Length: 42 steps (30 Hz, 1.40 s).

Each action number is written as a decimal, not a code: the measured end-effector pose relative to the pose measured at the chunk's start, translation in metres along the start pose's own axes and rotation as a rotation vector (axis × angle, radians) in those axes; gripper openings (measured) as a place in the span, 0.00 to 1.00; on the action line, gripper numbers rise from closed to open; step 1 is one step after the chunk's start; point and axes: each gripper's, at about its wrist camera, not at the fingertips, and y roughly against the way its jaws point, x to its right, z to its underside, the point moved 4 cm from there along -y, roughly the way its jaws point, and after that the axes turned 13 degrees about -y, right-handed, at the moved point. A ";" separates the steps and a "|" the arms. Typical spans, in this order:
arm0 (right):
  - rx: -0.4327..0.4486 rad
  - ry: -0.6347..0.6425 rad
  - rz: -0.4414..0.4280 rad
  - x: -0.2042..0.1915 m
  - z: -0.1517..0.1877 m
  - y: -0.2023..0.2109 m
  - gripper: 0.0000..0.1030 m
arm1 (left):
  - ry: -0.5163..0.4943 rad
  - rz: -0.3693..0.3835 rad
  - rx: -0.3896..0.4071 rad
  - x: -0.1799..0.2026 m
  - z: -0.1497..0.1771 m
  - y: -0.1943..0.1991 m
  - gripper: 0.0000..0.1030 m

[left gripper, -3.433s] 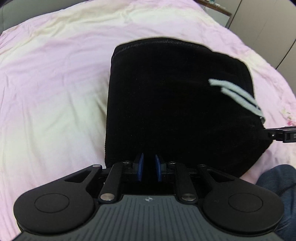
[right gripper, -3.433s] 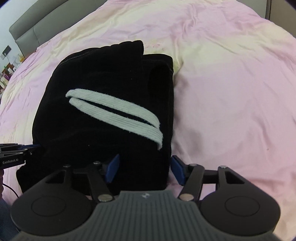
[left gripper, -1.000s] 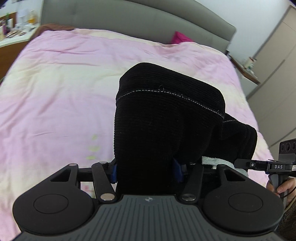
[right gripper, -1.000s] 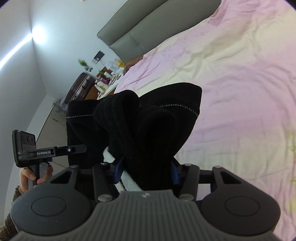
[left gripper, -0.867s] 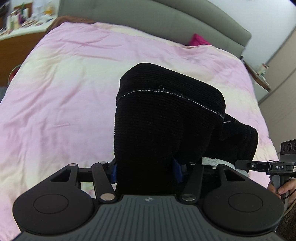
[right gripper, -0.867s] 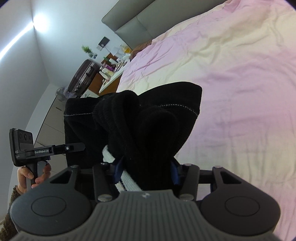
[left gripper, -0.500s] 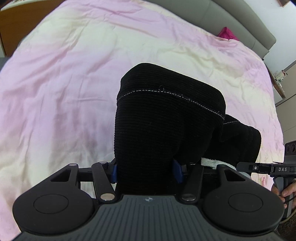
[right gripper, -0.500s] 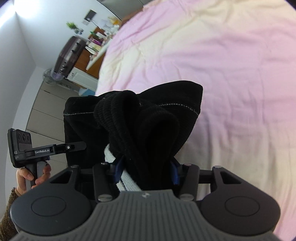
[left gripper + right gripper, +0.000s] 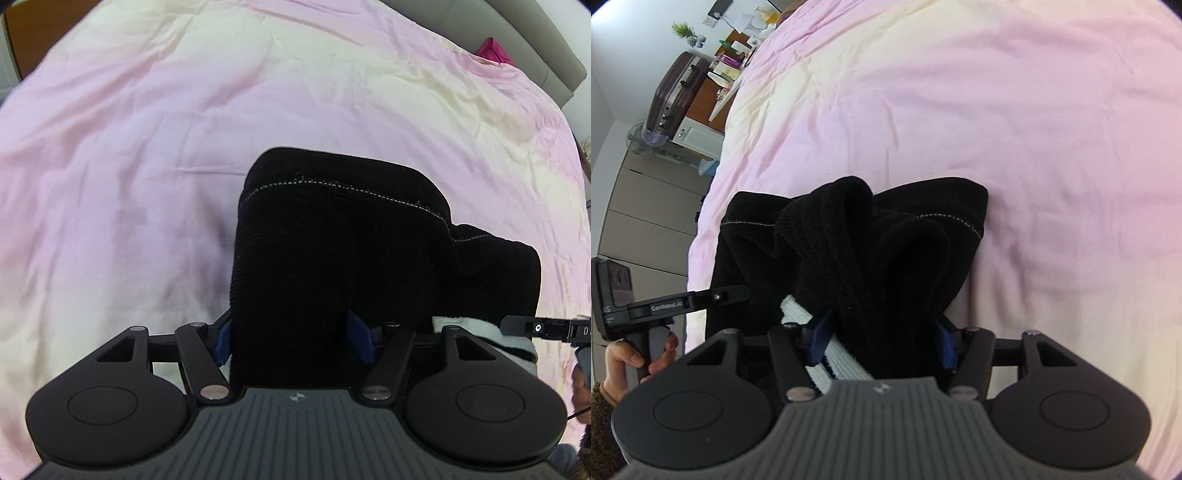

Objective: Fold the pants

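Note:
The folded black pants (image 9: 332, 258) hang in a thick bundle between both grippers, above the pink bed cover (image 9: 147, 147). My left gripper (image 9: 295, 339) is shut on one side of the bundle, its blue pads pressed into the cloth. My right gripper (image 9: 879, 339) is shut on the other side (image 9: 886, 258), with the white drawstring (image 9: 834, 354) running past its left pad. Each gripper shows at the edge of the other's view.
A grey headboard (image 9: 517, 33) and a magenta pillow (image 9: 491, 50) lie at the far end of the bed. A suitcase (image 9: 676, 96) and a cluttered wooden desk (image 9: 735, 48) stand beside the bed. Grey cabinets (image 9: 646, 221) are beyond the bed edge.
Both grippers closed on the pants and lifted them off the bed. Over the last second both views have tilted down toward the bed cover, with the bundle still held.

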 end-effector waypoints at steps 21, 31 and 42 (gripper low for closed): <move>0.207 0.522 0.287 -0.008 0.123 0.020 0.18 | -0.258 -0.120 -0.008 0.032 0.146 0.037 0.63; 0.229 0.491 0.310 -0.009 0.120 0.012 0.25 | -0.208 -0.170 0.127 0.032 0.189 0.069 0.76; 0.232 0.506 0.318 -0.010 0.125 0.013 0.24 | -0.248 -0.221 0.071 0.038 0.205 0.056 0.16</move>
